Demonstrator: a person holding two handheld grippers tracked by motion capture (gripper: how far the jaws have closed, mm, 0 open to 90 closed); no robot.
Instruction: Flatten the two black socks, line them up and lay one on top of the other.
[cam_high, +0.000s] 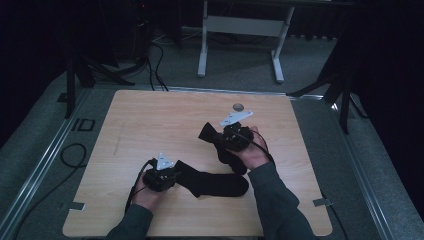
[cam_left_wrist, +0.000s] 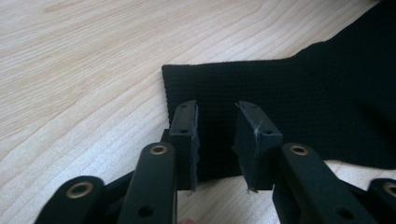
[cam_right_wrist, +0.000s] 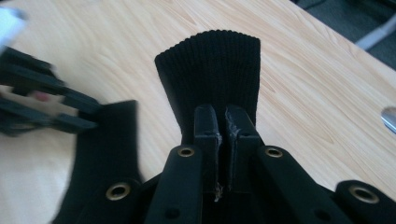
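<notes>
Socks, two black ribbed ones, are what you have in hand; one sock (cam_high: 212, 182) lies flat on the table (cam_high: 150, 120), its cuff (cam_left_wrist: 261, 93) just ahead of your left gripper (cam_left_wrist: 215, 140), and the other sock (cam_right_wrist: 210, 70) hangs pinched in your right gripper (cam_right_wrist: 222, 122), raised off the wood with its cuff standing up beyond the jaws. Your right jaws are closed tight on that knit, the pads nearly meeting through the cloth; your left jaws stand a little apart over the flat cuff's near edge, pads not pressing yet.

Expect both to handle as light, limp and soft; nothing here will break, but nothing holds its shape either; whatever hangs below the jaws will droop and swing. Ribbed knit grips well against the pads, so slipping looks unlikely if you take a full bite; take the flat one at the cuff's edge, pads reaching well past the hem, since a shallow nip on one layer may stretch and pull free.
</notes>
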